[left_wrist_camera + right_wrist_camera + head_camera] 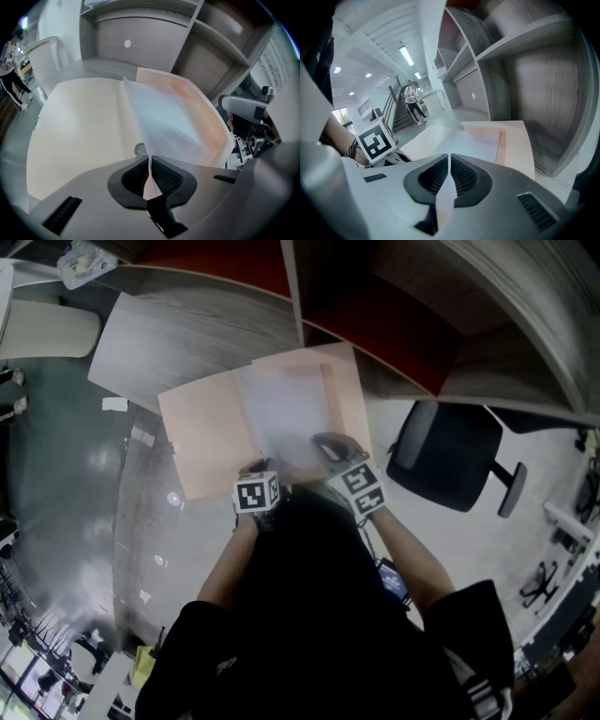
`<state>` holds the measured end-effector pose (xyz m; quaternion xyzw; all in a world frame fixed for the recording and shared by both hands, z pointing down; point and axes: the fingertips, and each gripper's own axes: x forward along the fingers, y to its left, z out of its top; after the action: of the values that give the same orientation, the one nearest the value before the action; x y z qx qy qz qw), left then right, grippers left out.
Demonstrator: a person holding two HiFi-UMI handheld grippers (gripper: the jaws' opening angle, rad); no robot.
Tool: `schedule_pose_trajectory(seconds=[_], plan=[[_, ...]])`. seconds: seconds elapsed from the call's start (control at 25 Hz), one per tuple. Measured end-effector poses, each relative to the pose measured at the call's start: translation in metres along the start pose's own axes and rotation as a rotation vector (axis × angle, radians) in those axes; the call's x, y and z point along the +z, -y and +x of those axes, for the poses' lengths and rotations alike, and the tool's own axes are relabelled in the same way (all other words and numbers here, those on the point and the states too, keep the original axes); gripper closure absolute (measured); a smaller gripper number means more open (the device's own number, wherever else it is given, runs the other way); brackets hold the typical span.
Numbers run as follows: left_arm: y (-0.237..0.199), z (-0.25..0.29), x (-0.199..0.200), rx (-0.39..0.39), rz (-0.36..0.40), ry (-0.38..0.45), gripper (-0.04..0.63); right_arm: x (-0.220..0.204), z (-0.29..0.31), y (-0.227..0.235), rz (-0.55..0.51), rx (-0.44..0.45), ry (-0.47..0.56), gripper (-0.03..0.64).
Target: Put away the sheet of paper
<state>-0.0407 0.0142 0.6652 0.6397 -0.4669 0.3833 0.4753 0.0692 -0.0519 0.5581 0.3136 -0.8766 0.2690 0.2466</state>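
- Grey wooden shelves (403, 334) stand behind the grey table (141, 343), and a peach folder (202, 442) lies open on that table.
- My sheet of paper (286, 413) is over the folder's middle and right side. Its near edge is lifted up off the folder.
- My left gripper (150, 173) is pinched shut on that near edge — the paper goes right between its two dark pads.
- My right gripper (449, 173) is pinched on the same edge, just to the right of the left one.
- I think I am at the step of laying the sheet into the folder.
- Next I would lower the edge flat, let go with both, then shut the cover.
- My body hides the folder's near edge from above.
- I cannot tell if the sheet's far edge is tucked under anything or only rests on the folder — it is too blurry there.
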Motion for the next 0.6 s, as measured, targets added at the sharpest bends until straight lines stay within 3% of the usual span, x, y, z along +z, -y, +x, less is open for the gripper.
schedule_pose_trajectory(seconds=[0.6], plan=[[0.011,0.002,0.000,-0.040,0.035,-0.003,0.535,-0.007,-0.004,0.003,0.026,-0.016,0.004,0.584]])
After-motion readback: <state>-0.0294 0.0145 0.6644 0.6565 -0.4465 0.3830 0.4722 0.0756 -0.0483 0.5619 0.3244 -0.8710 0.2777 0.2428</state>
